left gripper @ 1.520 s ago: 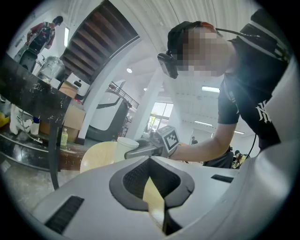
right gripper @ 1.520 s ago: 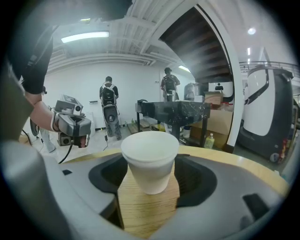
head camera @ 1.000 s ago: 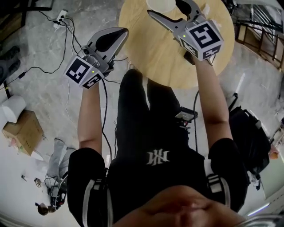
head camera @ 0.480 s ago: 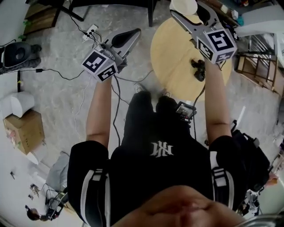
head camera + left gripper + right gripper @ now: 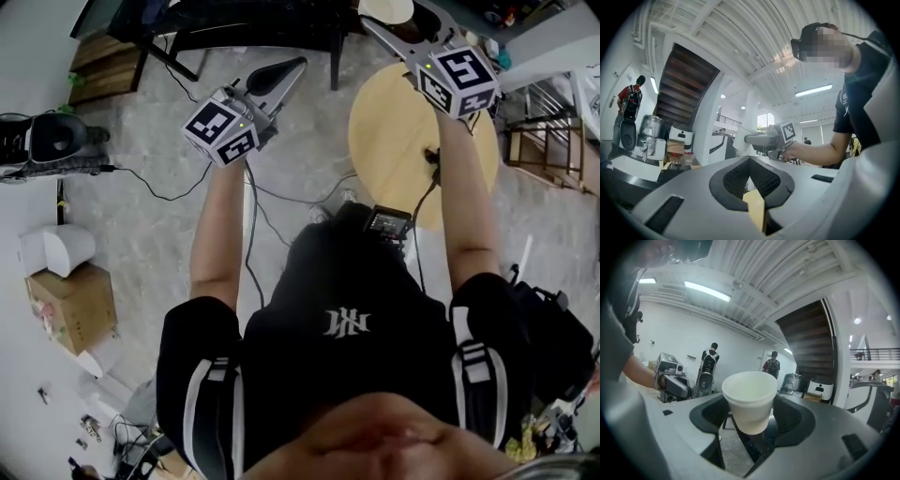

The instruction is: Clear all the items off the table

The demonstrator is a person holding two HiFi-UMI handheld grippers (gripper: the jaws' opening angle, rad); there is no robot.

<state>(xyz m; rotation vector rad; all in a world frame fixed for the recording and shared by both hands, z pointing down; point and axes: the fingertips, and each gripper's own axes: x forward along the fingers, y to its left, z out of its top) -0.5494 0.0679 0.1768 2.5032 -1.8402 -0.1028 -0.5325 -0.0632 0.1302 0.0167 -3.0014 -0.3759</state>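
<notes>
The left gripper (image 5: 292,68) hangs over the floor, left of the round table (image 5: 394,122). Its jaws are closed together, and a tan sliver (image 5: 754,210) shows in their gap; what it is I cannot tell. The right gripper (image 5: 396,21) clamps the white cup (image 5: 750,399) upright, beyond the table's far edge. A small dark object (image 5: 433,157) lies on the table under the right forearm, nearer to that hand.

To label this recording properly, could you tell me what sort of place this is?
Probably an open workshop or lab hall: bare floor strewn with cables, a dark staircase, strip lights overhead.
</notes>
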